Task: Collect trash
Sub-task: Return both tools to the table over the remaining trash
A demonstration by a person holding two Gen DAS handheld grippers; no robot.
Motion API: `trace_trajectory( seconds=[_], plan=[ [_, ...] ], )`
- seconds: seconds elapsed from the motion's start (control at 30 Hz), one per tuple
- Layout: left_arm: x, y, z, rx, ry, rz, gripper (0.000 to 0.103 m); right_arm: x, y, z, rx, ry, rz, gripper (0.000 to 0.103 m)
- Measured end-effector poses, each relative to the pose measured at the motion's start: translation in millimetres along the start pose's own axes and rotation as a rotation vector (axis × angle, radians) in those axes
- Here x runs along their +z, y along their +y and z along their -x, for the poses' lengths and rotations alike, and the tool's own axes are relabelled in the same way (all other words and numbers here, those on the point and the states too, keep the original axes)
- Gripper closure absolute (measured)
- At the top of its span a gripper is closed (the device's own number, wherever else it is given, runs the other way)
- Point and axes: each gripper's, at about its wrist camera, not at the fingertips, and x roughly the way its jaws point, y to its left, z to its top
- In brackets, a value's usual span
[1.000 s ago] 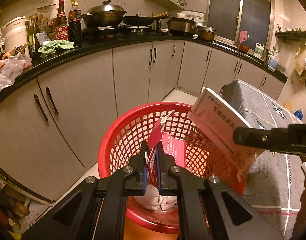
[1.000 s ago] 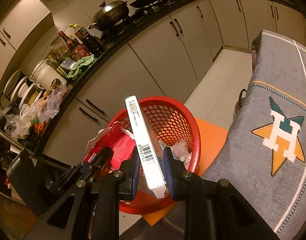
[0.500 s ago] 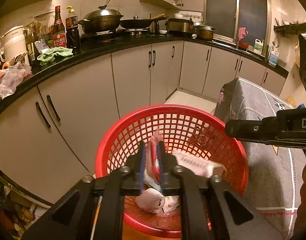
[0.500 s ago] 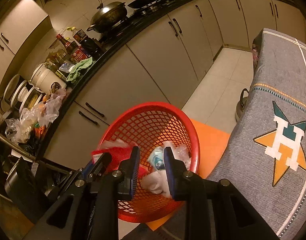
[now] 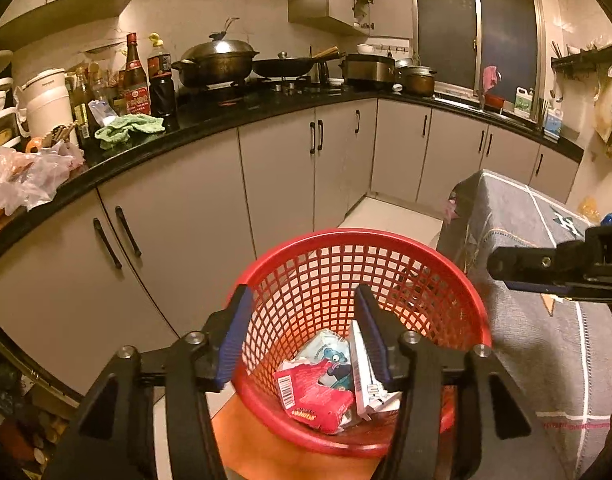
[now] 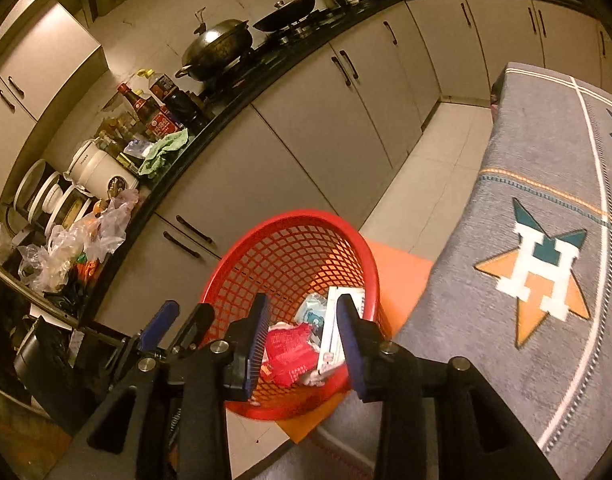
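A red mesh basket stands on the floor by the cabinets. A red packet, a white flat box and a pale wrapper lie inside it. My left gripper hovers over the basket's near rim, jaws opening, nothing between them. My right gripper hangs above the basket too, jaws opening and empty. The right gripper shows at the right edge of the left wrist view, the left gripper at lower left of the right wrist view.
A table under a grey cloth stands right of the basket. Grey cabinets under a black counter run behind it, with bottles, a wok and plastic bags. An orange mat lies under the basket.
The white box left my right gripper and the red packet left my left gripper; both now lie in the basket. Both pairs of jaws have spread apart.
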Motion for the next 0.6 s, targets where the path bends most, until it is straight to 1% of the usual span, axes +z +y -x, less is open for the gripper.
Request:
trace_trajectory(
  seconds=[0.13, 0.2, 0.33, 0.4, 0.53, 0.6],
  plan=[
    [-2, 3, 18, 0.0, -0.013, 0.001, 0.047, -12, -3, 17, 0.008, -0.012, -0.003, 0.062],
    [-3, 4, 29, -0.003, -0.019, 0.0, 0.046, -22, -6, 30, -0.003, -0.024, 0.003, 0.061],
    [-6, -3, 51, -0.027, -0.027, -0.001, 0.042, -38, -15, 55, -0.004, -0.044, -0.015, 0.061],
    [-8, -13, 62, -0.052, -0.023, -0.019, 0.042, -46, -22, 71, -0.006, -0.061, -0.023, 0.061],
    [-7, -36, 77, -0.13, -0.002, -0.04, 0.041, -59, -37, 105, -0.006, -0.098, -0.047, 0.059],
    [-7, -54, 87, -0.162, 0.006, -0.061, 0.041, -65, -47, 122, -0.011, -0.12, -0.064, 0.056]
  ],
)
